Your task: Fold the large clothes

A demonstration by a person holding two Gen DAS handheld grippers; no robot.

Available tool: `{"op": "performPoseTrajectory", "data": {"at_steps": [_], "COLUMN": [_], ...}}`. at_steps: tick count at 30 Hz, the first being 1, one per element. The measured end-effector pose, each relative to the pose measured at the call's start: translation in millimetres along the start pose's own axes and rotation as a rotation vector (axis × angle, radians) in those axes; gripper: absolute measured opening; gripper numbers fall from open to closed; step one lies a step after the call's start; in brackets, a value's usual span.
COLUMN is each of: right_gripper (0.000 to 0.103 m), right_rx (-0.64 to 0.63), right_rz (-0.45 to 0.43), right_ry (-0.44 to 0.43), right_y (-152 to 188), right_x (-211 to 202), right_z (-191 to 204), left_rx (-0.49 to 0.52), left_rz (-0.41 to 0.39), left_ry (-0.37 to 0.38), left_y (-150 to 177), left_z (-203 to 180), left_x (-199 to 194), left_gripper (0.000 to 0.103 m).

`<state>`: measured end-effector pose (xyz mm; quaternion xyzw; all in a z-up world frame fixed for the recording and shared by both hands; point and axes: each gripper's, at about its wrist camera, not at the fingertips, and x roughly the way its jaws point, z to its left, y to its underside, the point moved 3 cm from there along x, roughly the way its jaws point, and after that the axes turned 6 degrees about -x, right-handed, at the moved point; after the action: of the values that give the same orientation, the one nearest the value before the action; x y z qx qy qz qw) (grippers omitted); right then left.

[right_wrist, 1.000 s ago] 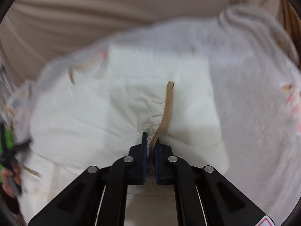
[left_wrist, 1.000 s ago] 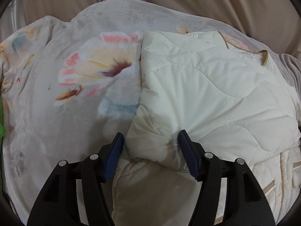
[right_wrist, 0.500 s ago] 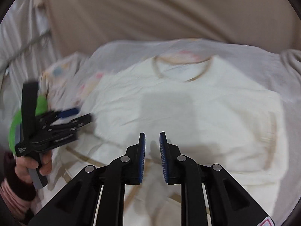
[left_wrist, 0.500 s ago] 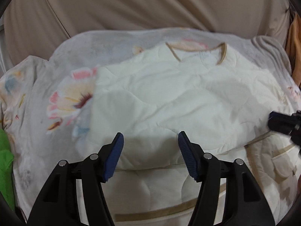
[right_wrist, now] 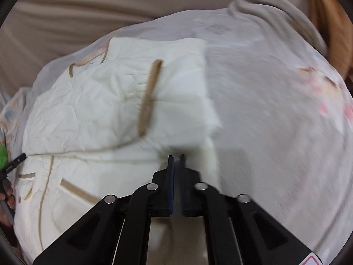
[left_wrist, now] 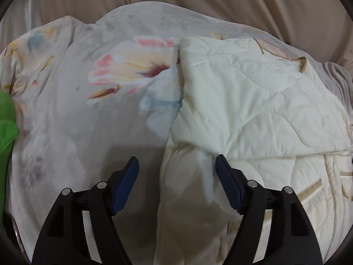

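Your item: one cream quilted jacket (left_wrist: pixel 253 114), padded, stitched in wavy lines, edged with tan trim (right_wrist: pixel 149 97). In your left wrist view it fills the right half of the frame, lying flat; the upper part is folded over the lower part, and the fold's edge runs across the middle right. Your neckline (left_wrist: pixel 284 59), tan-edged with a small printed label, sits at upper right. A pocket (left_wrist: pixel 308 190) with a tan band shows at lower right. In your right wrist view the jacket lies left of centre, blurred, with a tan-edged sleeve laid across the top.
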<state>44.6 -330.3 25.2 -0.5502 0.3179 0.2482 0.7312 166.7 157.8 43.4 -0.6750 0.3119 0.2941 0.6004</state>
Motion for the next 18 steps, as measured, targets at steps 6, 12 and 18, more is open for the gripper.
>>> {"op": "performPoseTrajectory", "data": {"at_steps": [6, 12, 18], "right_gripper": [0.063, 0.074, 0.074], "right_rx": [0.024, 0.155, 0.219], "right_rz": [-0.068, -0.037, -0.022], "right_ry": [-0.053, -0.209, -0.314], "right_y": [80, 161, 190], "right_x": [-97, -131, -119], "right_z": [-14, -26, -12], "left_rx": [-0.06, -0.235, -0.336], "left_rz": [0.025, 0.108, 0.166], "left_ry": [0.123, 0.237, 0.356], "left_y": [52, 125, 170], "left_z": [24, 63, 57], "left_x": [-74, -114, -114], "left_gripper": [0.09, 0.091, 0.091]}}
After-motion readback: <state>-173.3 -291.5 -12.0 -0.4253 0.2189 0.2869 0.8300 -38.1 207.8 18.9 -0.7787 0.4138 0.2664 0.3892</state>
